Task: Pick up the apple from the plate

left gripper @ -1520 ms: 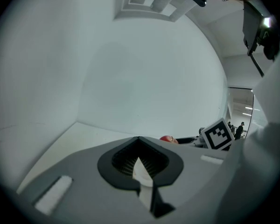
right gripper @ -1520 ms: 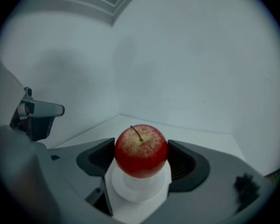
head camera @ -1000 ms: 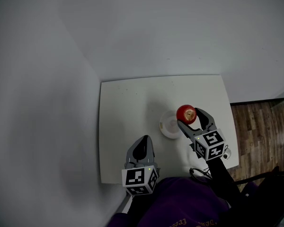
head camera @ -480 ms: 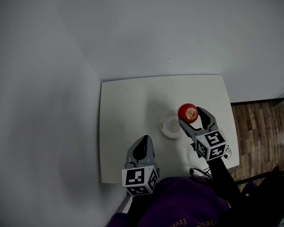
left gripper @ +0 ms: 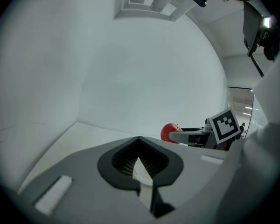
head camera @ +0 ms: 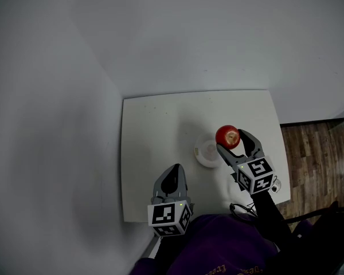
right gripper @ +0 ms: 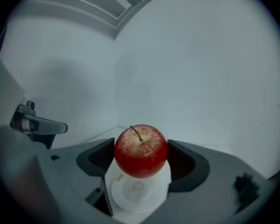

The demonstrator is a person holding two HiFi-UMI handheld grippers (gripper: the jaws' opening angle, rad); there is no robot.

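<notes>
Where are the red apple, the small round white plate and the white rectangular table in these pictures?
red apple (right gripper: 140,150), right gripper view, middle of its red skin.
small round white plate (head camera: 203,152), head view, bare left part of it.
white rectangular table (head camera: 152,153), head view, bare top left of the plate.

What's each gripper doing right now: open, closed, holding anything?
Left gripper: closed, empty.
Right gripper: closed on the apple, which is off the plate.

Grey tongs (head camera: 172,174), marker cubes (head camera: 169,218), seemingly purple top (head camera: 218,246)
</notes>
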